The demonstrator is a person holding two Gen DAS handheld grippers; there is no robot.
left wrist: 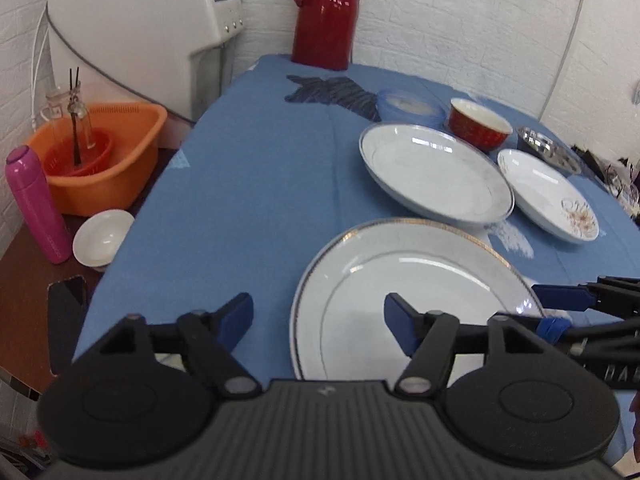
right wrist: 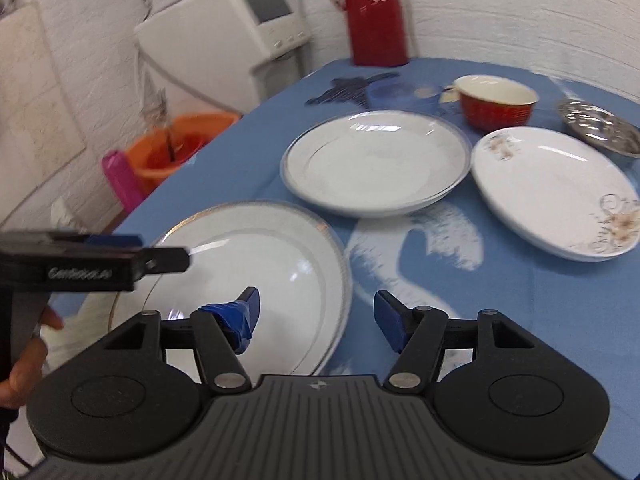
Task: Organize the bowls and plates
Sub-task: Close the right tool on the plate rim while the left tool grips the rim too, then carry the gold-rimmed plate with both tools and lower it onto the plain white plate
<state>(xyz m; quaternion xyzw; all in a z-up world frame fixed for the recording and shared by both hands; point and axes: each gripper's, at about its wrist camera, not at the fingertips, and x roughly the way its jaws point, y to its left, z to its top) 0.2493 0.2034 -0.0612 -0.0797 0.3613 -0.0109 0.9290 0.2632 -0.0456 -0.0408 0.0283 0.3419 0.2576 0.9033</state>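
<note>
A white gold-rimmed plate [left wrist: 416, 280] [right wrist: 256, 256] lies on the blue tablecloth [left wrist: 256, 184] nearest me. My left gripper [left wrist: 320, 316] [right wrist: 160, 254] is open and straddles its left rim, touching nothing. My right gripper [right wrist: 318, 312] [left wrist: 556, 312] is also open, with the right rim between its fingers. Behind lie a silver-rimmed plate [left wrist: 436, 172] [right wrist: 376, 160] and a floral plate [left wrist: 548, 192] [right wrist: 552, 188]. Further back stand a red bowl [left wrist: 480, 124] [right wrist: 496, 102], a blue bowl [left wrist: 408, 106] [right wrist: 396, 94] and a steel dish [left wrist: 548, 148] [right wrist: 600, 124].
A red thermos [left wrist: 324, 16] stands at the table's far edge by the white wall. Left of the table are a white appliance [left wrist: 140, 32], an orange basin [left wrist: 104, 160], a pink bottle [left wrist: 34, 204], a small white bowl [left wrist: 102, 238] and a dark phone [left wrist: 66, 320].
</note>
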